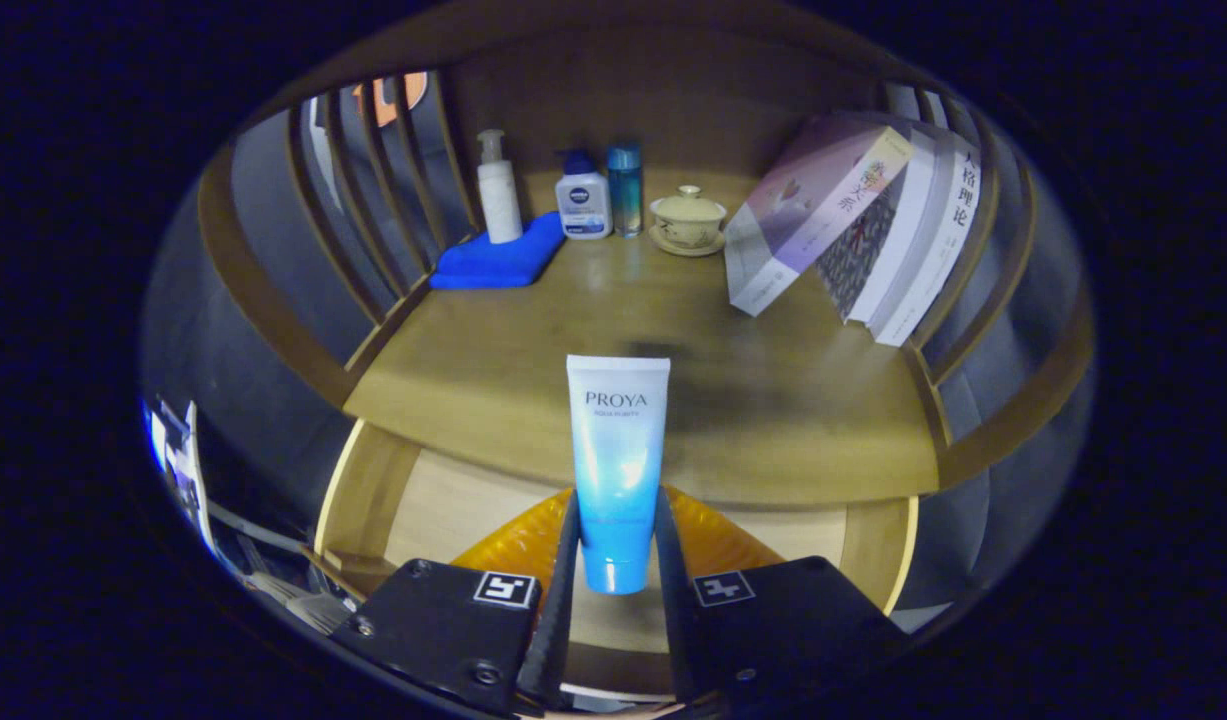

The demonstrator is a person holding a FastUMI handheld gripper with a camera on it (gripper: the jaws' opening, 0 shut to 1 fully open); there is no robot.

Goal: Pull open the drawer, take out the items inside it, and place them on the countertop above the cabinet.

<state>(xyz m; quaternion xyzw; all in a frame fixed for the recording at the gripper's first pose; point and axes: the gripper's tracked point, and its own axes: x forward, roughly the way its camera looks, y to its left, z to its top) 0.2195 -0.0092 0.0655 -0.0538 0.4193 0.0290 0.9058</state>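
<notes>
My claw (618,575) is clamped on the tube (616,460), both fingers pressing its lower end. The tube stands upright, long axis vertical, cap down and crimped end up, above the open drawer (453,500), before the bench (533,340).

Gripper (618,575) jaws clamped on an upright tube (617,460).

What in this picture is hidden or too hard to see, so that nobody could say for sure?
- Gripper view: the tube's lower sides are covered by the two fingers of the gripper clamping it.
- The orange item in the open drawer is mostly hidden behind the fingers and tube; what it is stays unclear.
- The drawer's front part is cut off by the gripper body.
- The books' back covers are hidden, since they lean on each other.
</notes>
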